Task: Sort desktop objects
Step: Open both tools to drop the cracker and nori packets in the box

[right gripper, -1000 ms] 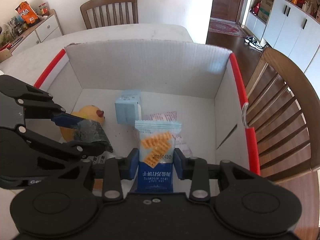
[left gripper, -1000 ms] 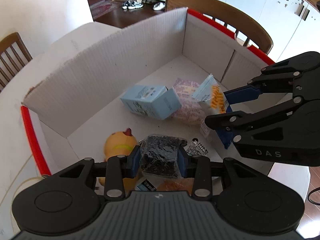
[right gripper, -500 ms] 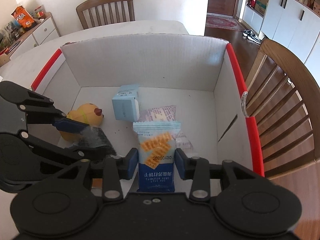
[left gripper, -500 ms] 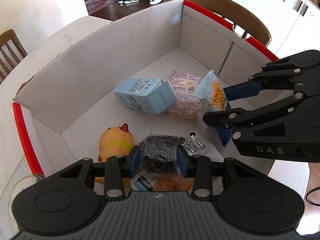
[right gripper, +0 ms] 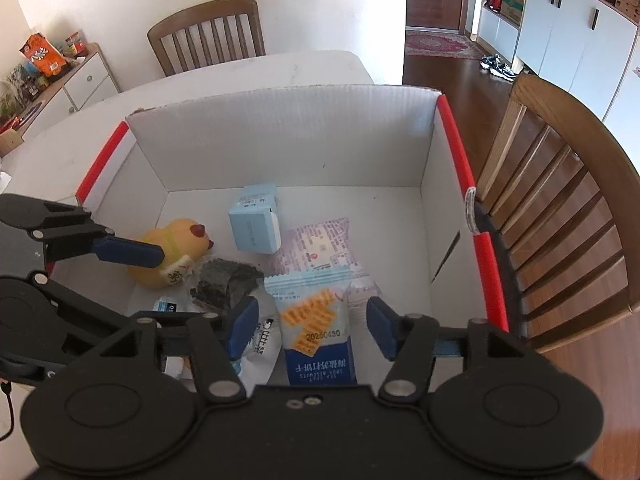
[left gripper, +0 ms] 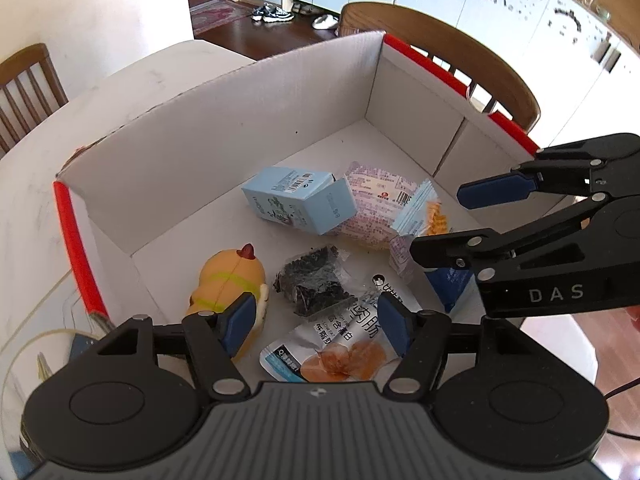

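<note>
A white cardboard box (left gripper: 224,128) with red edges holds the objects. My left gripper (left gripper: 318,322) is open above a black-bead packet (left gripper: 314,280) and a silver snack pouch (left gripper: 336,344). A yellow duck toy (left gripper: 232,276), a light blue carton (left gripper: 300,198) and a pink packet (left gripper: 376,200) lie further in. My right gripper (right gripper: 312,326) is open around a blue cracker packet (right gripper: 316,332), which rests in the box (right gripper: 280,136). The duck (right gripper: 172,248), the carton (right gripper: 254,226) and the black packet (right gripper: 222,282) show in the right wrist view too.
The box sits on a white table (left gripper: 132,80). Wooden chairs stand beside it (right gripper: 560,208), (right gripper: 208,36), (left gripper: 24,88). A cabinet with snacks (right gripper: 56,76) is at the far left. A cable (left gripper: 24,356) lies on the table left of the box.
Both grippers opened. The left let go of the black-bead packet, the right let go of the blue cracker packet; both packets now lie in the box. Both grippers pulled back a little.
</note>
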